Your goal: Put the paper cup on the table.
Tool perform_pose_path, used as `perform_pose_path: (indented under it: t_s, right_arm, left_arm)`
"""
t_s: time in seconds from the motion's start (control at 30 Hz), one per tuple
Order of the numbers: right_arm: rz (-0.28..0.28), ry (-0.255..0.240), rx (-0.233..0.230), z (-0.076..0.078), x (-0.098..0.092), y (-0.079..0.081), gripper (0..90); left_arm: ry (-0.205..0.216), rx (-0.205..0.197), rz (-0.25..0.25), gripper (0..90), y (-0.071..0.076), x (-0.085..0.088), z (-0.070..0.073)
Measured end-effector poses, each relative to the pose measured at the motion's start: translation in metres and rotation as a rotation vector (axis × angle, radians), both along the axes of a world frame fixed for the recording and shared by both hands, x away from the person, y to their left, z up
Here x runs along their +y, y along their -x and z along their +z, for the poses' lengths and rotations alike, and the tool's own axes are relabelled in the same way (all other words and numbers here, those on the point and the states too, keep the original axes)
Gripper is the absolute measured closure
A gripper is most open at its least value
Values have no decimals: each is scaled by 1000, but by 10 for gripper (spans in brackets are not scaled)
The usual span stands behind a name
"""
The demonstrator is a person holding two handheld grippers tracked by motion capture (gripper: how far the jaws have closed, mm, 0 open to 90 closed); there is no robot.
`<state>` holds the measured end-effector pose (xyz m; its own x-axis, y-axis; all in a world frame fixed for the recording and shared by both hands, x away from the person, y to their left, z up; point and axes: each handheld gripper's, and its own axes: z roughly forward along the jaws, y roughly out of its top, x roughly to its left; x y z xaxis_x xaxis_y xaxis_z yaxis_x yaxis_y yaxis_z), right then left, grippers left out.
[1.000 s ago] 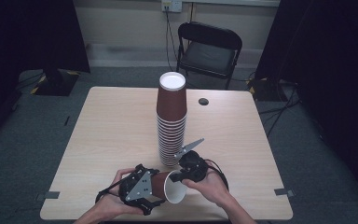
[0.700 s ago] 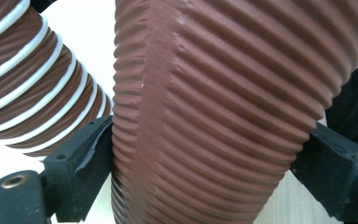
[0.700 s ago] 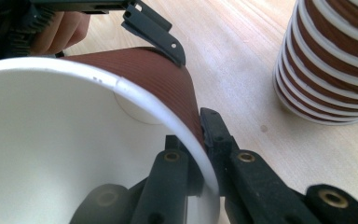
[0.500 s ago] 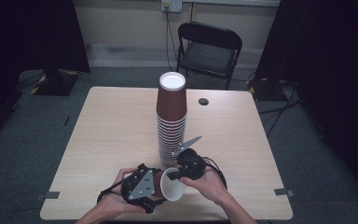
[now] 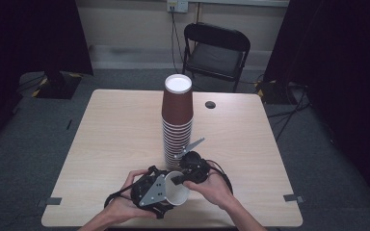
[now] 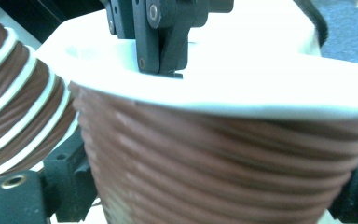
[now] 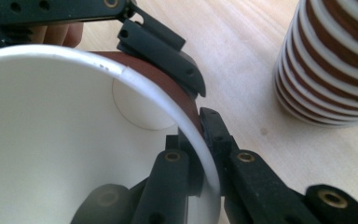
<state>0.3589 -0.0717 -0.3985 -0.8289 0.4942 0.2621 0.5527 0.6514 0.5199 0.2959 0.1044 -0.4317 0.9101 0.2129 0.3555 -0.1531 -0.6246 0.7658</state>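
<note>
A brown paper cup (image 5: 177, 195) with a white inside lies tilted near the table's front edge, its mouth toward the right hand. My left gripper (image 5: 166, 190) is shut on the cup's ridged brown wall (image 6: 214, 163), one jaw on each side. My right gripper (image 7: 205, 163) is shut on the cup's white rim (image 7: 168, 107), one jaw inside and one outside. In the left gripper view the right gripper (image 6: 161, 51) pinches the rim from above. A tall stack of upturned brown cups (image 5: 177, 125) stands just behind the hands.
The stack (image 7: 331, 70) stands close to the right gripper (image 5: 176, 180). The light wooden table (image 5: 111, 134) carries a small black disc (image 5: 210, 104) at the back right. A black folding chair (image 5: 215, 50) stands behind the table.
</note>
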Motion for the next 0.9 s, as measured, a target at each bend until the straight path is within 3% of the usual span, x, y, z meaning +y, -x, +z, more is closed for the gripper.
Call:
perform_pose_path:
  t_s: [0.13, 0.23, 0.27, 0.37, 0.47, 0.53, 0.6, 0.87, 0.9]
  right_arm:
    - [-7, 3, 5, 0, 0, 0, 882]
    - [-8, 4, 0, -2, 1, 1, 882]
    - [-8, 7, 3, -2, 2, 1, 882]
    - [-13, 11, 21, -5, 2, -1, 881]
    - [-15, 7, 30, -7, 2, -2, 880]
    - [-24, 0, 29, -7, 1, -2, 868]
    - [-29, -21, 19, -6, 0, -2, 826]
    - [-56, -80, -15, -2, -3, -1, 751]
    - [-62, -93, -24, -1, -4, -1, 741]
  left_arm:
    - [2, 3, -1, 98, 1, -1, 1]
    - [-11, -29, -3, 91, 3, -3, 1]
    - [10, -16, 3, 88, 5, -4, 0]
    - [2, -18, 6, 87, 4, -5, -1]
    - [12, 5, 18, 90, 3, -5, -1]
    - [45, 28, 32, 102, 2, -4, -1]
    - [97, 21, 53, 104, 2, -1, 0]
    - [132, 59, 92, 109, -2, 11, -4]
    - [143, 86, 96, 109, -2, 12, -6]
